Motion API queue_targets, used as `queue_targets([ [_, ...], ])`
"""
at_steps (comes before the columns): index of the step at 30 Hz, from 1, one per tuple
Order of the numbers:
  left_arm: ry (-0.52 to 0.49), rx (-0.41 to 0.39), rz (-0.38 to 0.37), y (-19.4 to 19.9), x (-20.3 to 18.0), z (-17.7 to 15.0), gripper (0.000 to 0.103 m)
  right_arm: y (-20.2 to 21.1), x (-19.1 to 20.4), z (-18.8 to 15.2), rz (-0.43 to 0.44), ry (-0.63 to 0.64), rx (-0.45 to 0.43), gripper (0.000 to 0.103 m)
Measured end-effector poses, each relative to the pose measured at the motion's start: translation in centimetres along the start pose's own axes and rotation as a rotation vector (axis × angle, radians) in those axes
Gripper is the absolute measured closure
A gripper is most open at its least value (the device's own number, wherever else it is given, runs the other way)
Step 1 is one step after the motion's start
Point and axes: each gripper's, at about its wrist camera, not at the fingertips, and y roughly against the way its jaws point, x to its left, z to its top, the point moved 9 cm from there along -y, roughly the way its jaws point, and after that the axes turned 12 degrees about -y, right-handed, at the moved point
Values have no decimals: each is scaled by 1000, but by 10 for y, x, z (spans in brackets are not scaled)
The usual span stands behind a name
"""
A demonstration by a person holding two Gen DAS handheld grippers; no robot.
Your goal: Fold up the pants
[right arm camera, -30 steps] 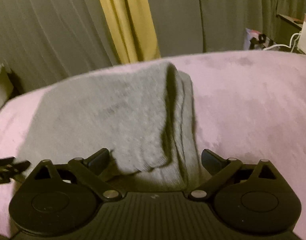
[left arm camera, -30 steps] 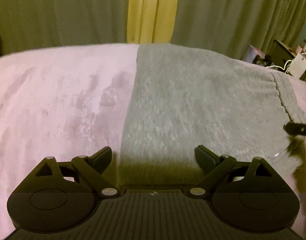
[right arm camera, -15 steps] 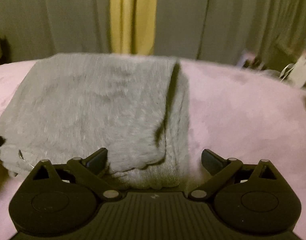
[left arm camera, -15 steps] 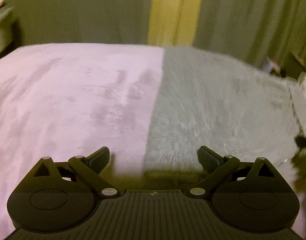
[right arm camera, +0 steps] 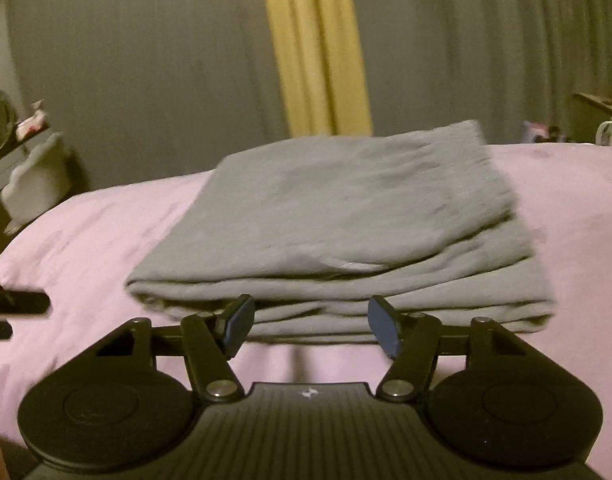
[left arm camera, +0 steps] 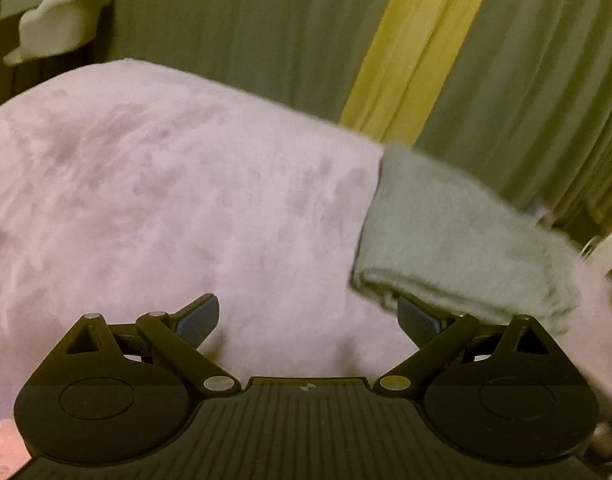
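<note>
A: What has changed around the pants [right arm camera: 337, 224]?

B: A second ago they filled both views, each claw right over an edge. Now they lie as a gray stacked bundle on the pink blanket [right arm camera: 86, 240], in front of the yellow curtain strip [right arm camera: 313, 48], and both claws have drawn back from them.

A: The right claw [right arm camera: 309, 326]?

B: Its jaws have just been closing from wide to roughly half, with nothing between them. The pads sit just short of the near edge of the pants; bare blanket shows in the gap. So it is released, not grasping.

A: And the left claw [left arm camera: 307, 318]?

B: Spread wide over bare blanket, holding nothing. From there the pants lie off to the right, their near corner just behind the right-hand finger [left arm camera: 419, 316]; whether cloth touches that finger cannot be told.

A: What does that mean for the folding?

B: Several layers show along the near edge, so the fold looks laid and let go. Probably the task is nearly or fully done; at most a tidy of the uneven top layer remains.
</note>
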Motion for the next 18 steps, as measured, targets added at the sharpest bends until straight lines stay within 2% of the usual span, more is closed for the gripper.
queue_targets([
  [3,63,-78,-1,18,17,12,4,-5,14,-2,-27,61,-34,46],
  [7,124,-124,-24,28,30,23,4,-23,8,-8,-126,44,9,63],
  [14,93,-147,-10,35,31,25,4,-30,14,-15,-109,23,24,73],
  [18,109,-149,-24,35,31,25,4,-25,20,-5,-97,12,15,74],
])
